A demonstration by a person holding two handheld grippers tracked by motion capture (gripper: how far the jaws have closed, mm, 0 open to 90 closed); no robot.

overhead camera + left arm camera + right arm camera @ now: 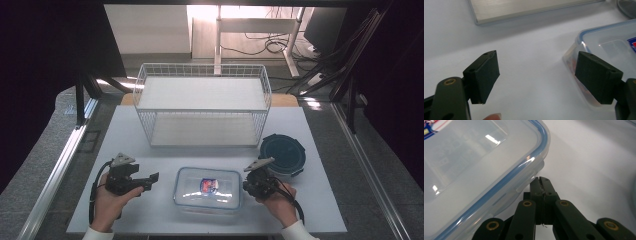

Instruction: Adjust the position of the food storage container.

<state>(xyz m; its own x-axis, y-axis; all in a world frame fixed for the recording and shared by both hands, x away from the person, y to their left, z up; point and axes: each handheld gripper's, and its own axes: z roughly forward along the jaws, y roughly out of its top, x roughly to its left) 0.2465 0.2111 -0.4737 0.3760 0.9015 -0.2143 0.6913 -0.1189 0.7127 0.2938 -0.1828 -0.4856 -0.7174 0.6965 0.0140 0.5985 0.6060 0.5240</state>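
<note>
A clear rectangular food box (207, 187) with a blue-sealed lid and a red and blue label lies at the table's front middle. My left gripper (151, 179) is held level just left of it, open, with nothing between its pads. In the left gripper view the left gripper (536, 67) frames bare table, and the box (609, 45) lies behind the right pad. My right gripper (246, 186) is shut at the box's right side. In the right gripper view the right gripper (541, 180) has its tips against a lid flap (527, 180) on the box (474, 162).
A white wire shelf rack (202, 105) stands at the back of the white table (150, 210). A round dark container with a teal lid (283, 153) sits behind my right hand. Metal rails run along both table sides.
</note>
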